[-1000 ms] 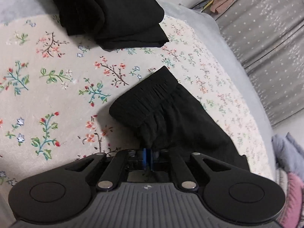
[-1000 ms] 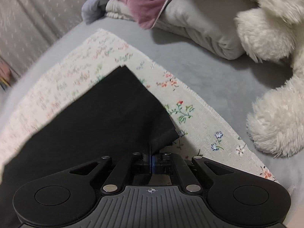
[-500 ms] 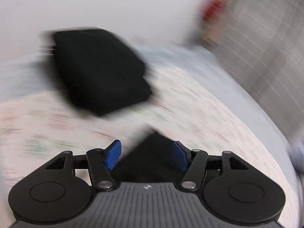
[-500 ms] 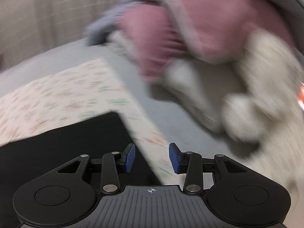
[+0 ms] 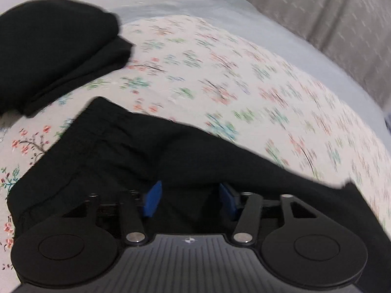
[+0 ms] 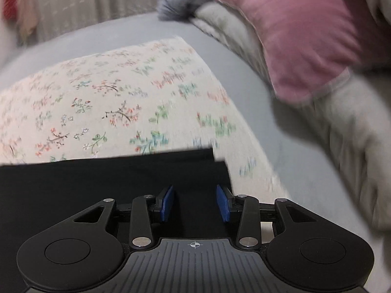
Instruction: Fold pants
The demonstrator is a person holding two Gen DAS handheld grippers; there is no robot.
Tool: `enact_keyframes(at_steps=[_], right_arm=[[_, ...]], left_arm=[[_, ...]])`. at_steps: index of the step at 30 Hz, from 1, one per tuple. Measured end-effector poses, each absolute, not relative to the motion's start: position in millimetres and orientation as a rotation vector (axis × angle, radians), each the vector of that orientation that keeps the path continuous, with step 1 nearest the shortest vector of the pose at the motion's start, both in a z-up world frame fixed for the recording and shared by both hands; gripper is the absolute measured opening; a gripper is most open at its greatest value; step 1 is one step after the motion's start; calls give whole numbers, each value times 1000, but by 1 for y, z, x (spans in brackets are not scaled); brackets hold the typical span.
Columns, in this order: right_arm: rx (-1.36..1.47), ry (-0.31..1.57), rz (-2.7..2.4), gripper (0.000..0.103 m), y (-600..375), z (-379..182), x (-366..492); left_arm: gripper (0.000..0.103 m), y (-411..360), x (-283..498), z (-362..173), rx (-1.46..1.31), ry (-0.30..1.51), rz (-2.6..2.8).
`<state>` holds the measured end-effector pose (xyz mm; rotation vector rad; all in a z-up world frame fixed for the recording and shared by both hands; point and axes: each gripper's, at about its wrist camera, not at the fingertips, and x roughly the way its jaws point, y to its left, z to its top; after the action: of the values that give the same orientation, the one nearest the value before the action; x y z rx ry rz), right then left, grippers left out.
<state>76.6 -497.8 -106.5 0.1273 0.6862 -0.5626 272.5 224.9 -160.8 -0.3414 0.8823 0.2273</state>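
Folded black clothes [image 5: 53, 56] lie beyond the pants [image 5: 146, 151] on floral cloth [image 5: 244, 85].

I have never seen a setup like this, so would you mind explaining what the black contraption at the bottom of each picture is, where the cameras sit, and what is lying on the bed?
There is no robot here. A person holds a two-finger gripper in each hand, and a fisheye camera on each looks forward along its fingers. One picture shows the left gripper, the other the right gripper; the blue pads are the fingertips.

A floral cloth covers the bed. On it lie the black pants being folded, with a folded black garment beyond. A pink pillow sits to the right.

Both grippers' jaws stand open, after closing a little; pants fabric lies between them, but neither grips it.
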Motion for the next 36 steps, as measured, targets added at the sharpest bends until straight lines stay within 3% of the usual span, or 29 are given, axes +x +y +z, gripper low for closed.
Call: enact_keyframes(at_steps=[4,8,10,13,22,23,24,25,26,28,29,36], right_arm=[[97,648,-588,30,-502,-106,88],[-9,645,-620,29,-491,-101,93],[-53,610,-618,40,-485,-91,86],[-65,635,-651,43,-490,-93,81],[51,658,-669,43,-523,-105,60],[78,655,-663,43,-527,-106,57],[110,643,-649,42,-531,-107,53],[146,633,-631,40,-535,-107,50],[181,625,-614,36,-539,-108,48],[221,614,-580,4,-544,-108,46],[233,615,-575,0,-545,-108,47],[184,542,-592,0,-537,-94,48]], left_arm=[[38,231,268,-152,-286,850,305],[38,218,265,-135,-283,804,238],[53,195,262,-120,-246,754,96],[74,149,267,-111,-193,730,-103],[74,25,331,-140,20,843,-270],[73,18,338,-146,38,856,-281],[61,9,342,-152,56,866,-302],[32,5,342,-156,76,867,-312],[18,-1,342,-161,108,865,-307],[10,-4,336,-163,142,839,-299],[9,2,336,-160,117,822,-307],[7,42,337,-144,-95,772,-361]])
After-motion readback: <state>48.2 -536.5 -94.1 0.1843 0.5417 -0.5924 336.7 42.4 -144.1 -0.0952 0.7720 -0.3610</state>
